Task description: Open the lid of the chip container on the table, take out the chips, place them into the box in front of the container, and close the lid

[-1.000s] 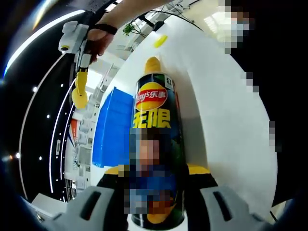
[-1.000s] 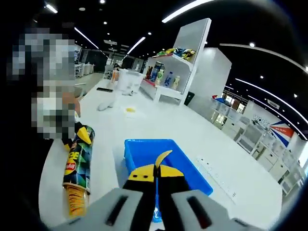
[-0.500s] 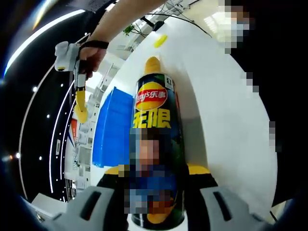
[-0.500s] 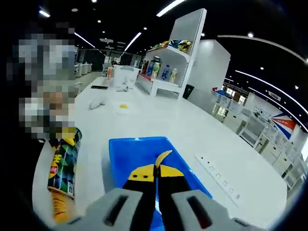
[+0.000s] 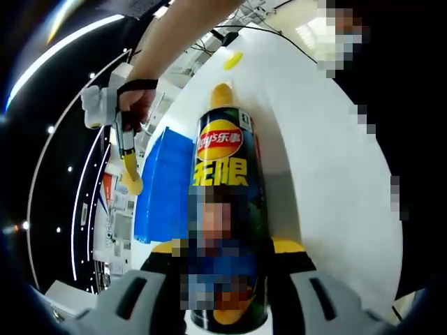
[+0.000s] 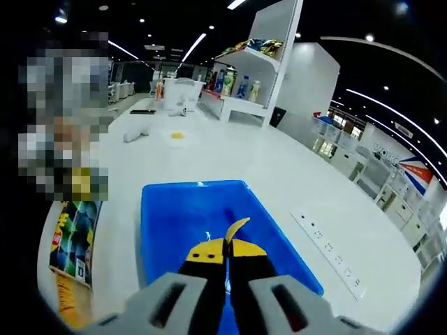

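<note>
Pinching a curved chip [image 6: 236, 228] between closed jaws, the right gripper [image 6: 225, 246] hangs over the blue box [image 6: 167, 209], the chip jutting just past its fingertips. Off to that gripper's left the chip container [image 6: 72, 234] lies on the white table [image 6: 279, 181]. Around the container's [image 5: 227, 209] lower body the left gripper [image 5: 227, 246] is clamped, with chips [image 5: 221, 94] showing at the far mouth.

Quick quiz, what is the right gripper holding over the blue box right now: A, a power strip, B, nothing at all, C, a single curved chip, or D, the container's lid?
C: in the right gripper view the right gripper is pinched on a thin curved yellow chip, poised above the blue box.
</note>
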